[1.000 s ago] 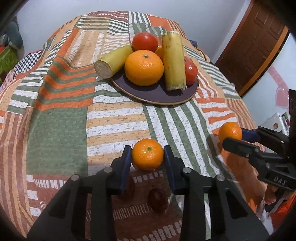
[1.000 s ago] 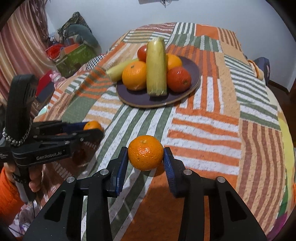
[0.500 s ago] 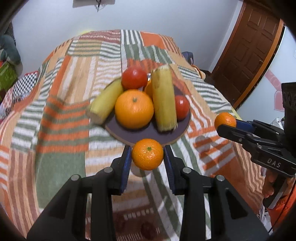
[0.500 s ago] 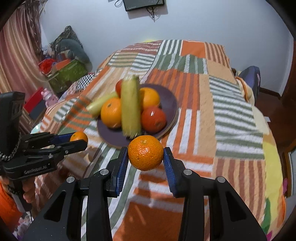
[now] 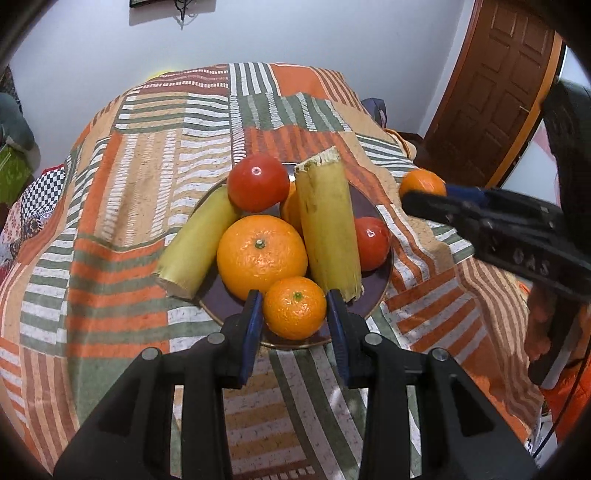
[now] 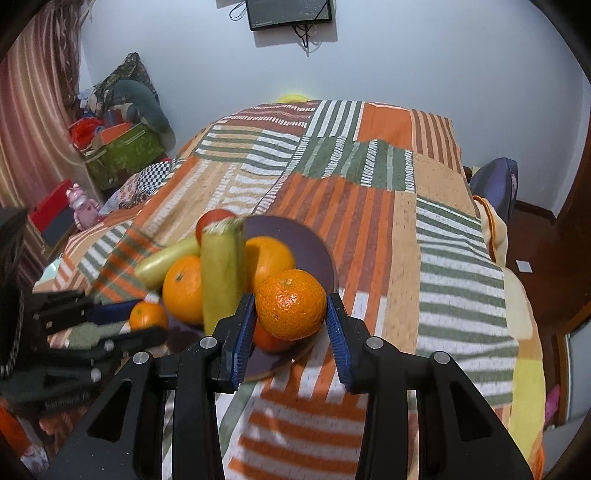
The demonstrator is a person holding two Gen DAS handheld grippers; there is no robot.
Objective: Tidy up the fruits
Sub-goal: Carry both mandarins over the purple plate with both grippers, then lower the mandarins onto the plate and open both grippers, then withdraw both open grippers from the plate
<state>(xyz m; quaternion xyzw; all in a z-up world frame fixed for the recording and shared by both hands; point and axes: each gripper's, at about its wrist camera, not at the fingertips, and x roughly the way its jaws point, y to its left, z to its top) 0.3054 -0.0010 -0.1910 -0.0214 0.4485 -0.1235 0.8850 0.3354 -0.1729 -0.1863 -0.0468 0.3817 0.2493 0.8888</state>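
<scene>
A dark purple plate [image 5: 380,284] on the striped bedspread holds a big orange [image 5: 261,256], two tomatoes [image 5: 258,187], and two yellow-green stalk pieces [image 5: 328,225]. My left gripper [image 5: 294,314] is shut on a small mandarin [image 5: 294,308] over the plate's near rim. My right gripper [image 6: 291,314] is shut on another mandarin [image 6: 291,303], held above the plate's [image 6: 314,251] right side. The right gripper with its mandarin [image 5: 423,184] also shows at the right of the left wrist view. The left one with its mandarin [image 6: 148,315] shows at the left of the right wrist view.
The patchwork striped bedspread [image 5: 147,155] covers the whole bed. A wooden door [image 5: 491,92] stands at the right. Boxes and bags [image 6: 122,147] pile up at the bed's left side. A screen [image 6: 288,13] hangs on the far wall.
Both grippers have moved forward and up with their mandarins, from over the bedspread to the plate. The left mandarin is now over the near rim, the right one above the plate's right side.
</scene>
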